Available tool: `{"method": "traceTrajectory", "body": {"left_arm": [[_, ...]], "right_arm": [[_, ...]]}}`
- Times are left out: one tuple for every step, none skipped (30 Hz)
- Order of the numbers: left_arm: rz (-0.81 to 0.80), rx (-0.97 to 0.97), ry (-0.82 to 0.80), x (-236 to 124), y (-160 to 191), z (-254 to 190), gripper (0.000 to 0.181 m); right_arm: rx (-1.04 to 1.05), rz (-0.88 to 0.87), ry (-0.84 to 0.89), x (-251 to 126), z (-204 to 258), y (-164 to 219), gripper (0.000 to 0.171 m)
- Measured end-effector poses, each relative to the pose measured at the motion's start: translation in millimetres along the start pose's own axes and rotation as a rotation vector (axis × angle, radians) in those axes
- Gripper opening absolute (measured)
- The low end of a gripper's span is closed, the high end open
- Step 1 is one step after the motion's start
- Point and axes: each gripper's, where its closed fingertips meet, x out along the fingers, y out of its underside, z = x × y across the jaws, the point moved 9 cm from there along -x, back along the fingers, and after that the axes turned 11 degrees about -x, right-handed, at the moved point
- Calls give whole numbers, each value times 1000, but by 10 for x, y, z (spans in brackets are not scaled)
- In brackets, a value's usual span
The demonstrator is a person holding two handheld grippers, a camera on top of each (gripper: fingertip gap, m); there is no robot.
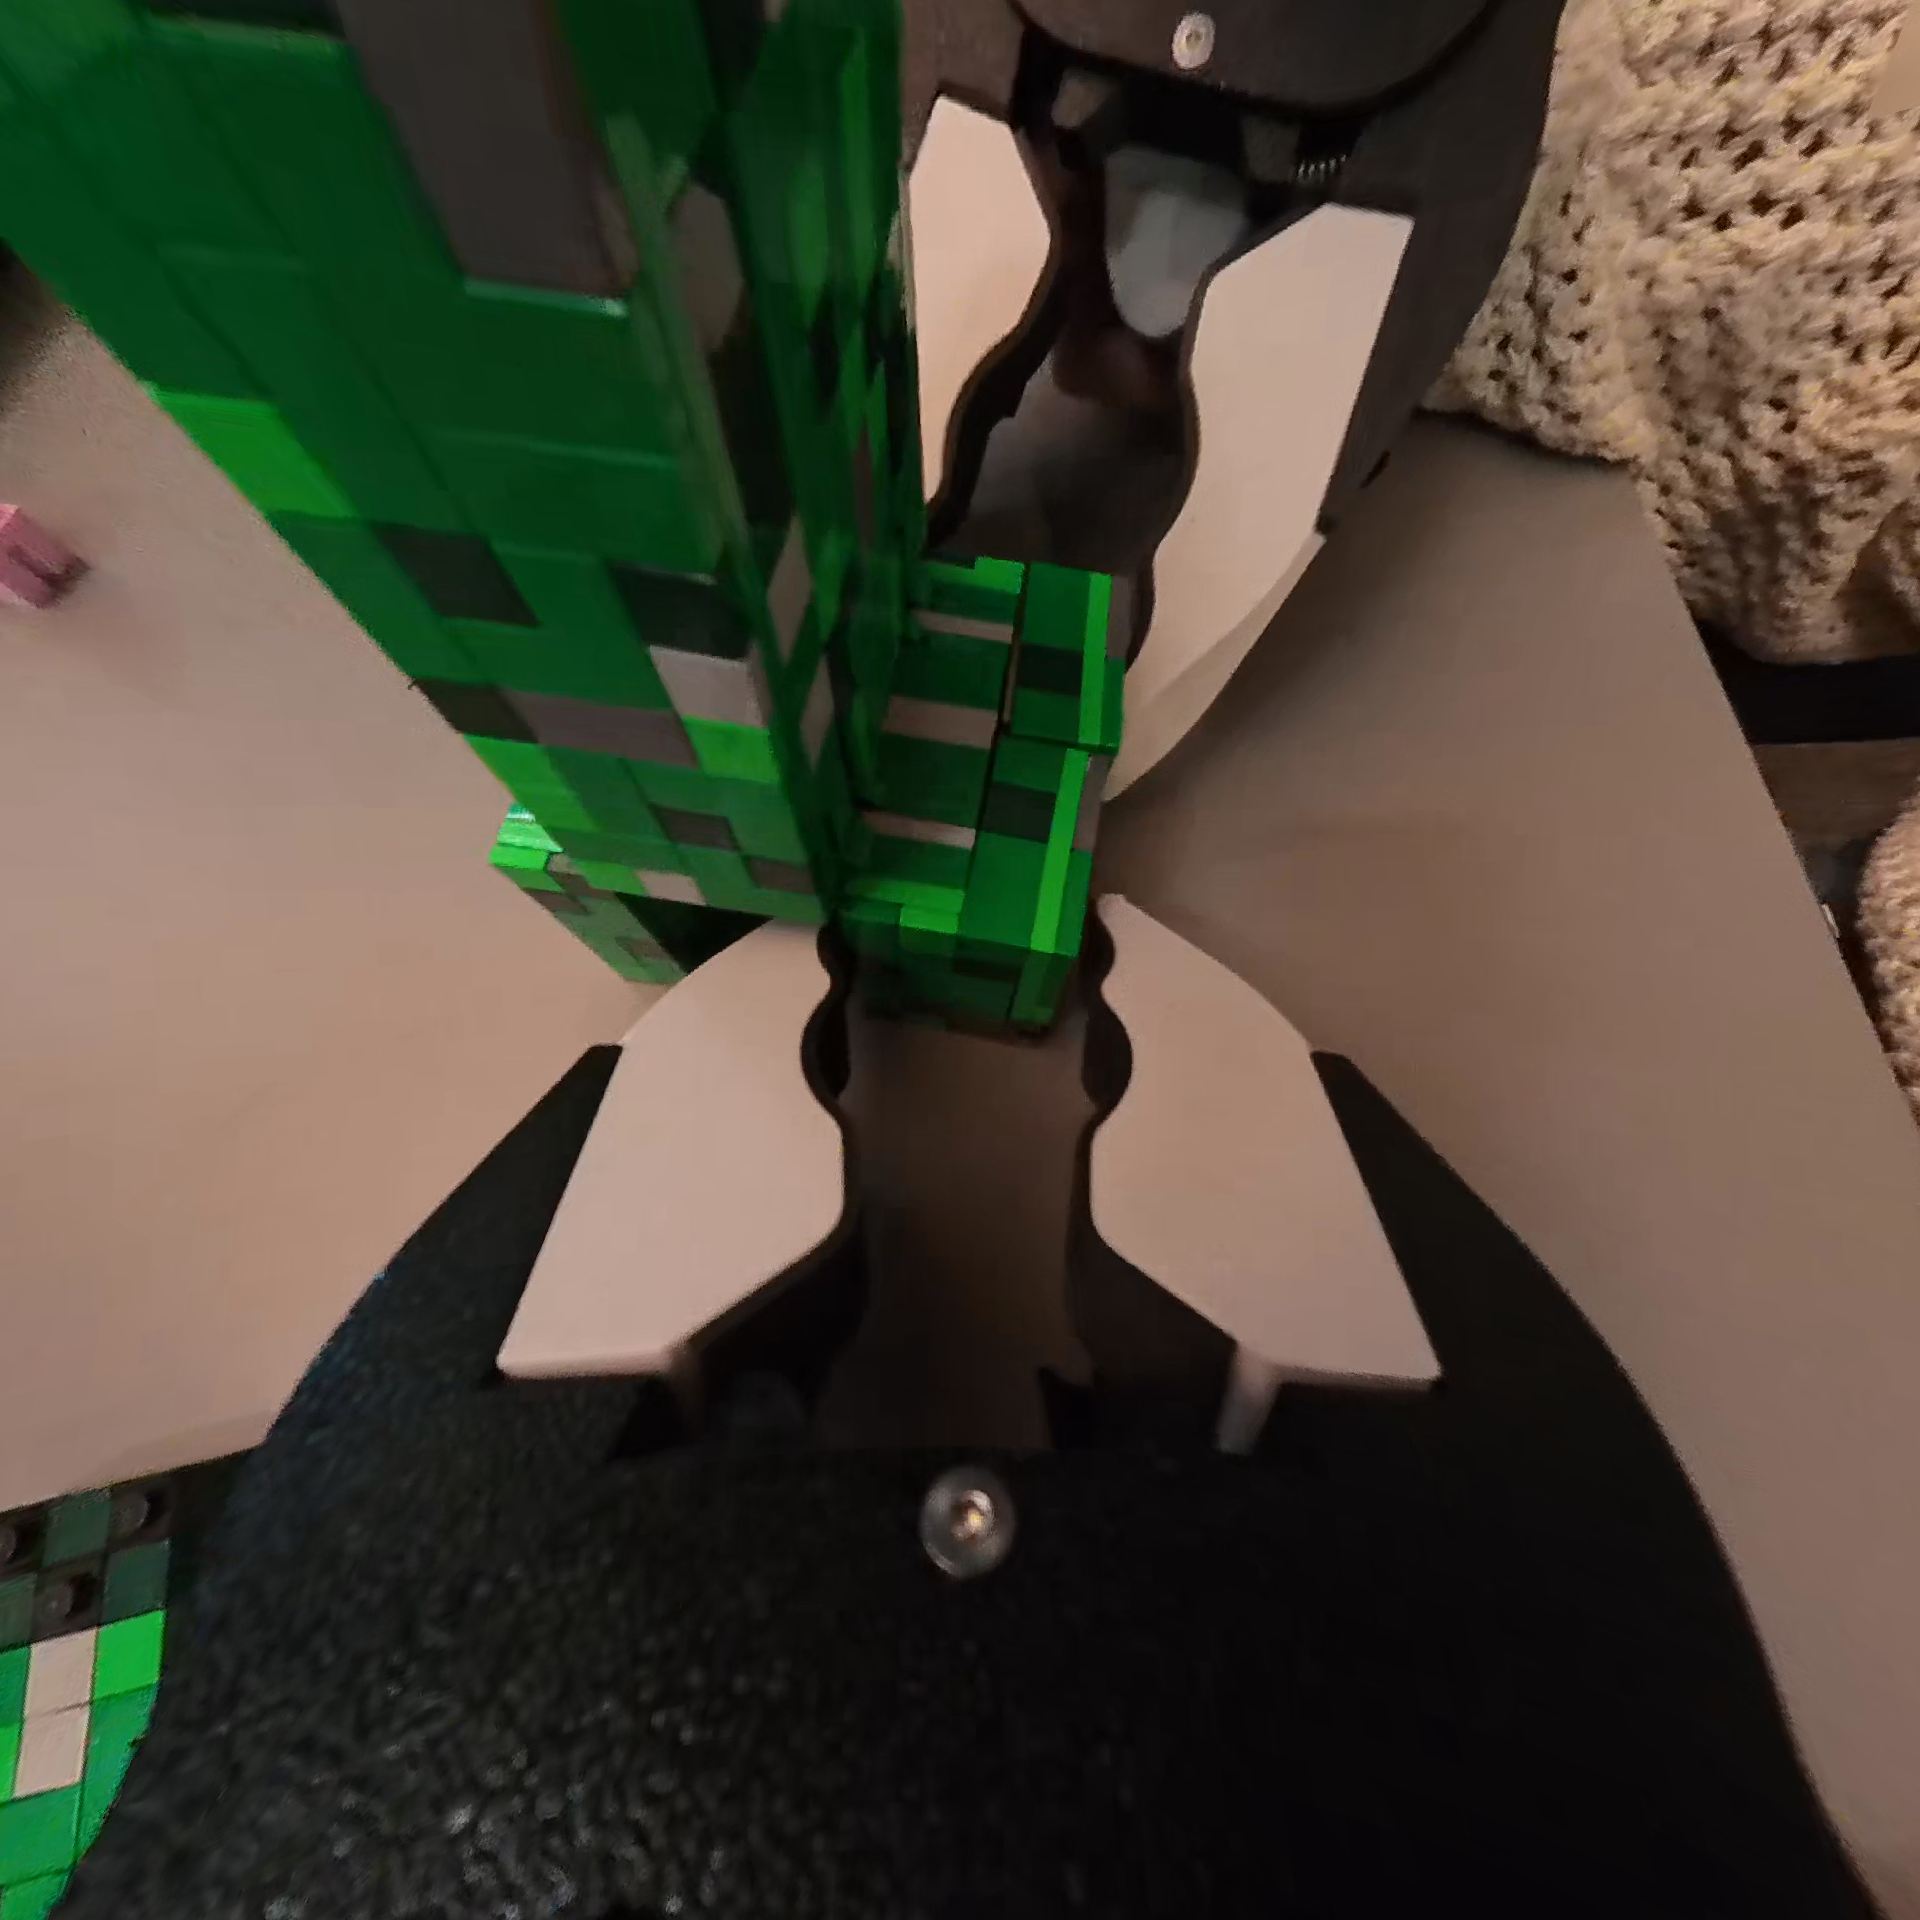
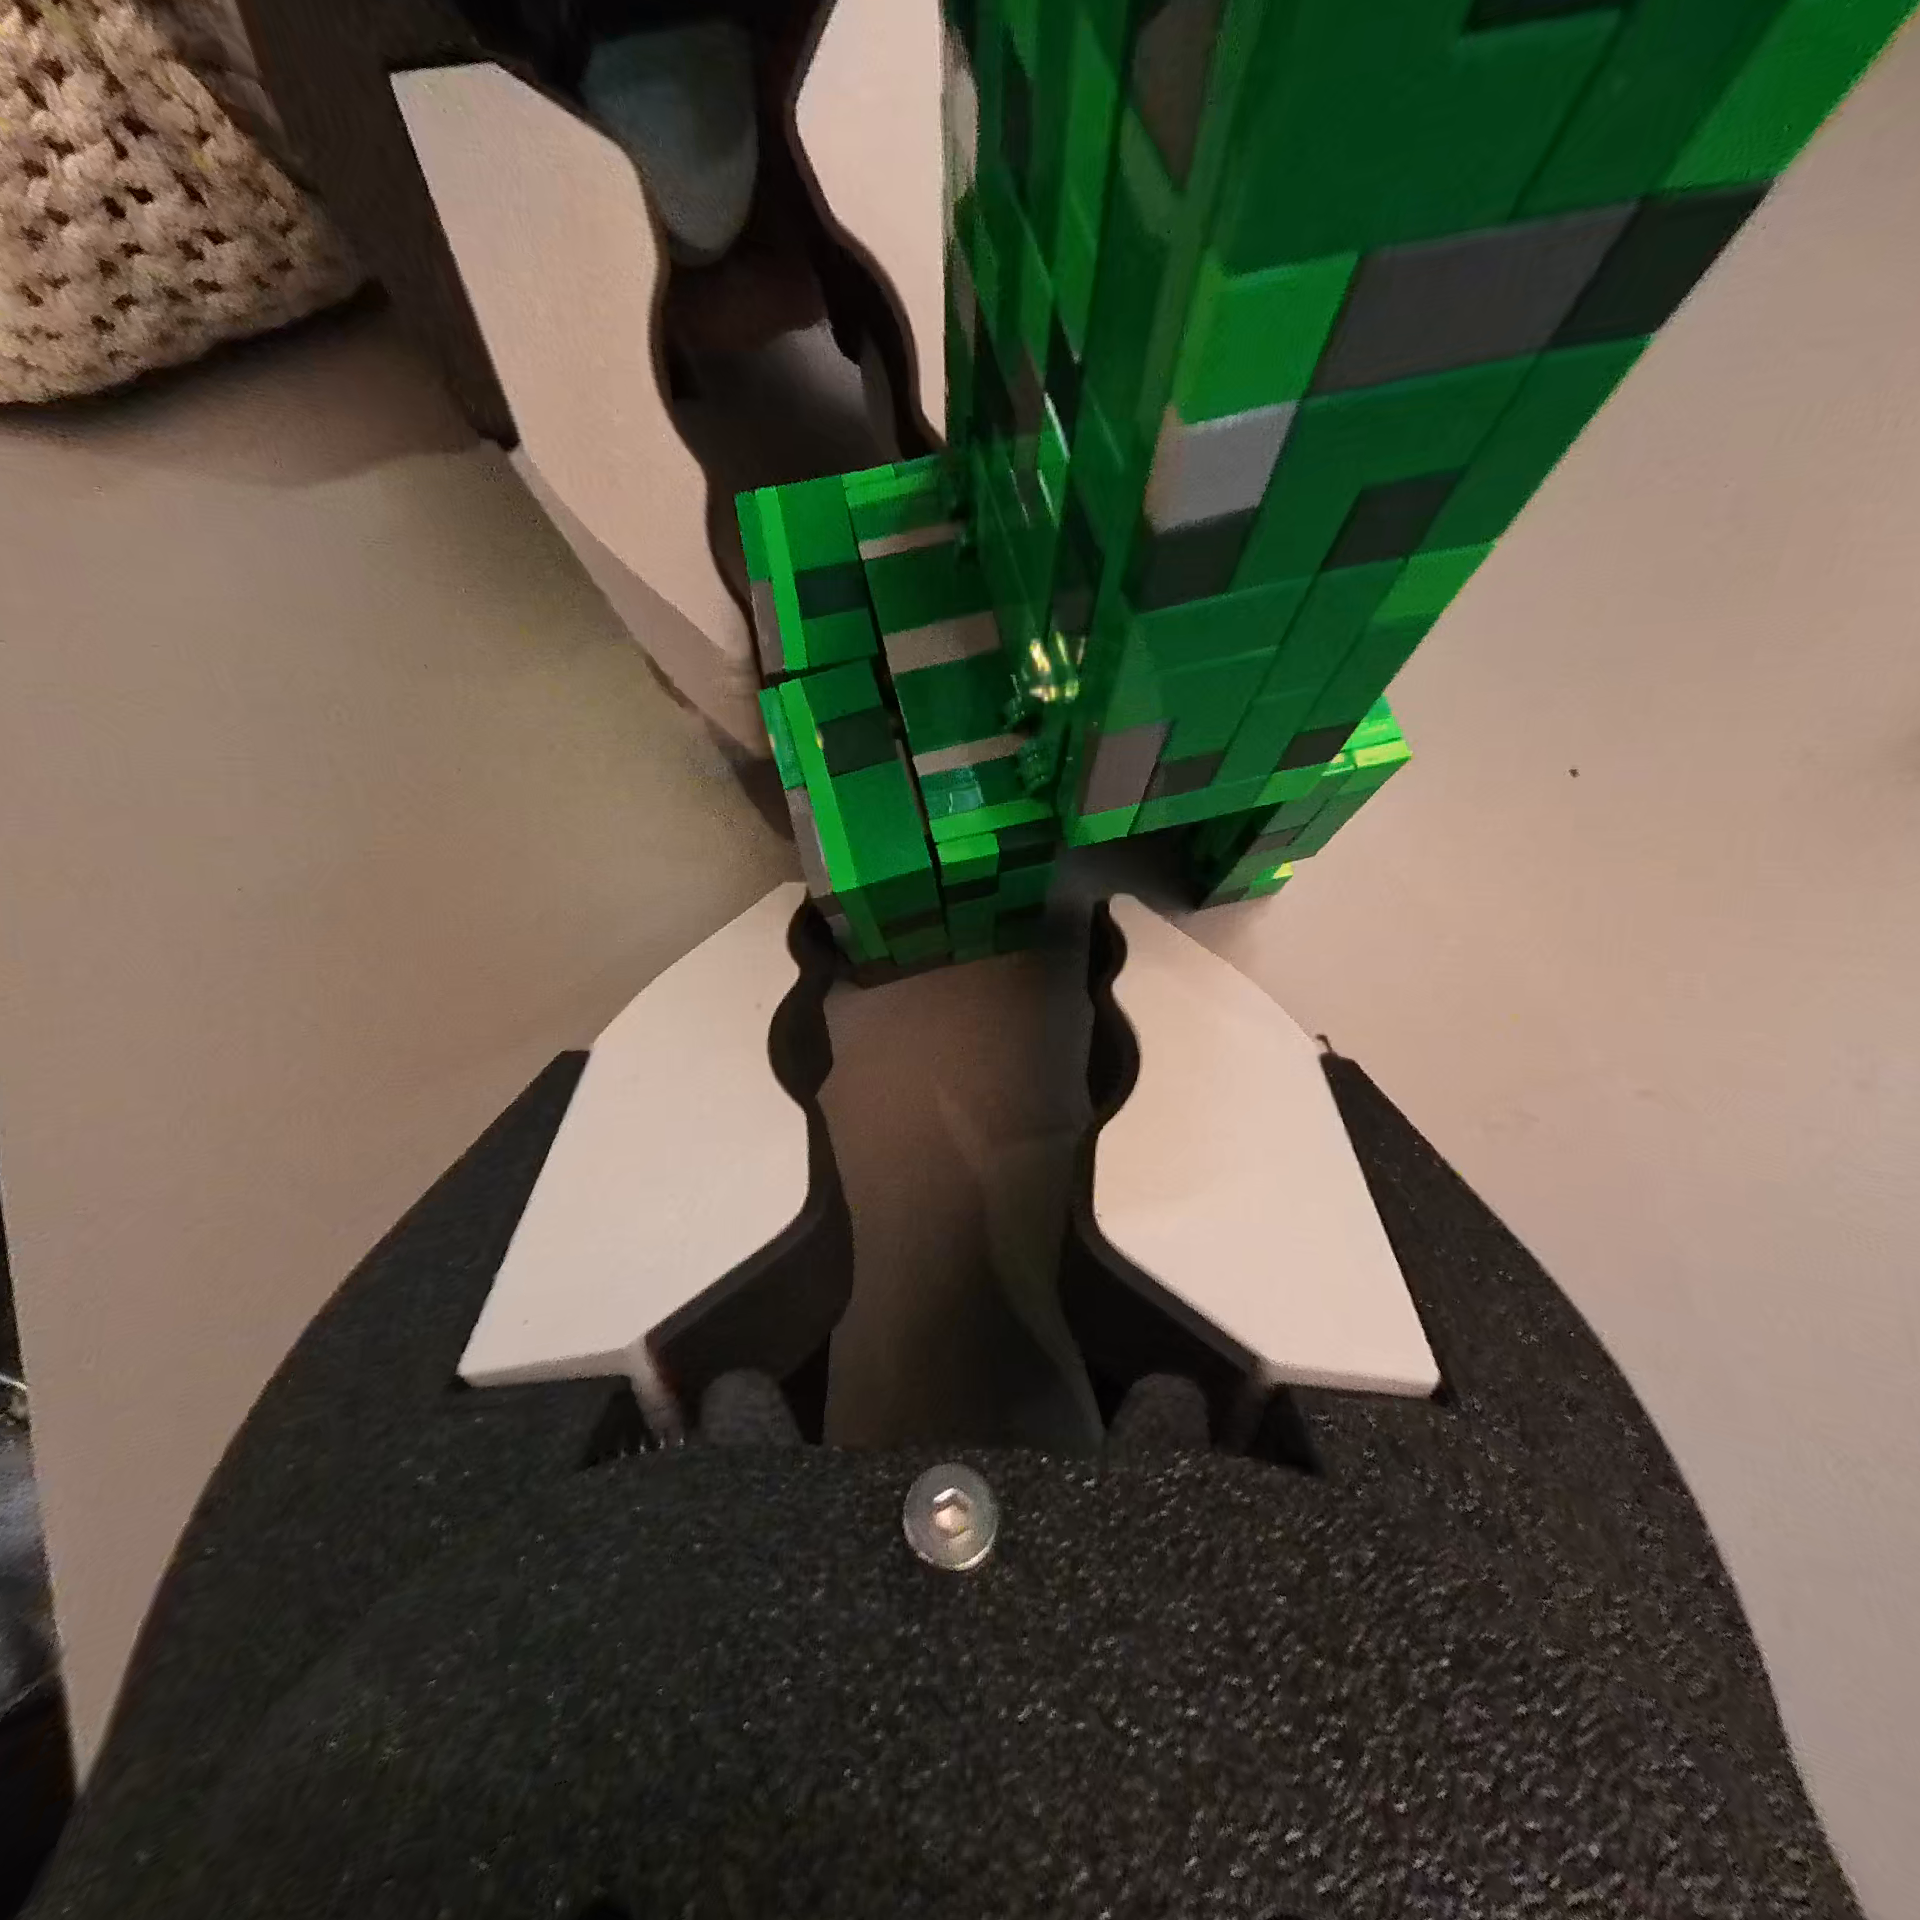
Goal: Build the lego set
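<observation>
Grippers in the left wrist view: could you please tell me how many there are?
2. The left gripper reaches in from the bottom edge; the right gripper comes from the top edge, facing it. Both flank the green foot block.

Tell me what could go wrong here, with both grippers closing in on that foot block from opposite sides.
1. The tall green body towers over the foot block; uneven pressure there could tip the model.
2. Seams gape in the foot block's face in the right wrist view; squeezing by the left gripper and right gripper might pop plates off.
3. The table edge is close.
</observation>
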Motion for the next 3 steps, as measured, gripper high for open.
{"method": "traceTrajectory", "body": {"left_arm": [[0, 0, -1, 0, 0, 1, 41], [-1, 2, -4, 0, 0, 1, 40], [0, 4, -2, 1, 1, 0, 40]], "right_arm": [[3, -9, 2, -11, 1, -1, 46], [6, -24, 2, -26, 3, -2, 45], [11, -40, 0, -40, 3, -3, 43]]}}
